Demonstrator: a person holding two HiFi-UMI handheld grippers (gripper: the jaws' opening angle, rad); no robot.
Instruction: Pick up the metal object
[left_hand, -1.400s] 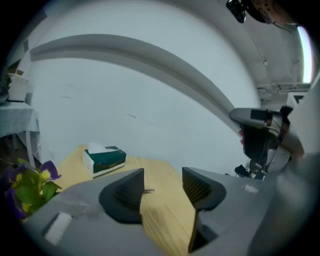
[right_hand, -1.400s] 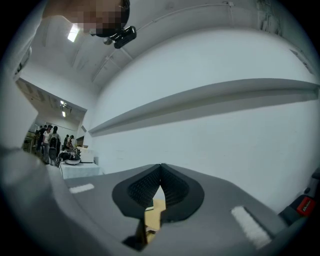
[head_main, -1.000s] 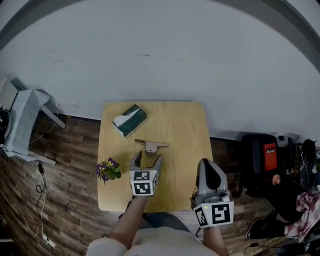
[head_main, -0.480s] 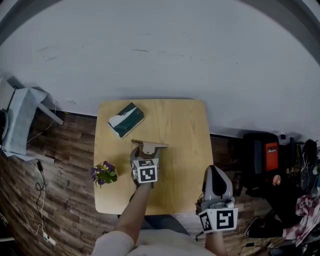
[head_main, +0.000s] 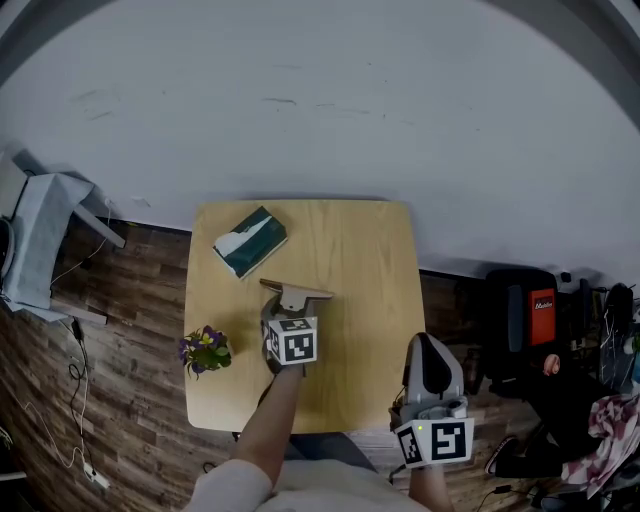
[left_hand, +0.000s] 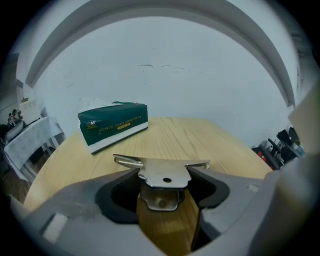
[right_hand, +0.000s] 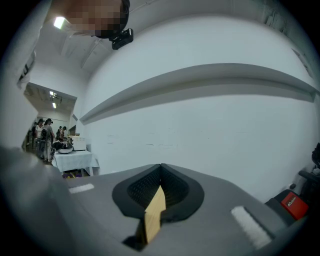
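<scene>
The metal object (head_main: 296, 294), a shiny hinged bracket with a flat winged plate, lies on the wooden table (head_main: 365, 250) just past my left gripper (head_main: 288, 314). In the left gripper view the metal object (left_hand: 162, 176) sits between the closing jaws of the left gripper (left_hand: 165, 186), and both pads meet the sides of its plate. It still rests on the tabletop. My right gripper (head_main: 427, 350) hovers off the table's near right corner. In its own view the right gripper (right_hand: 160, 175) is shut with nothing in it.
A green tissue box (head_main: 249, 241) lies at the table's far left, also in the left gripper view (left_hand: 114, 123). A small pot of purple and yellow flowers (head_main: 204, 349) stands at the left edge. A grey chair (head_main: 45, 250) stands left of the table, black bags (head_main: 525, 310) to the right.
My left gripper moved forward over the table until its jaws took in the metal object. The right gripper drew back slightly toward the near right corner.
</scene>
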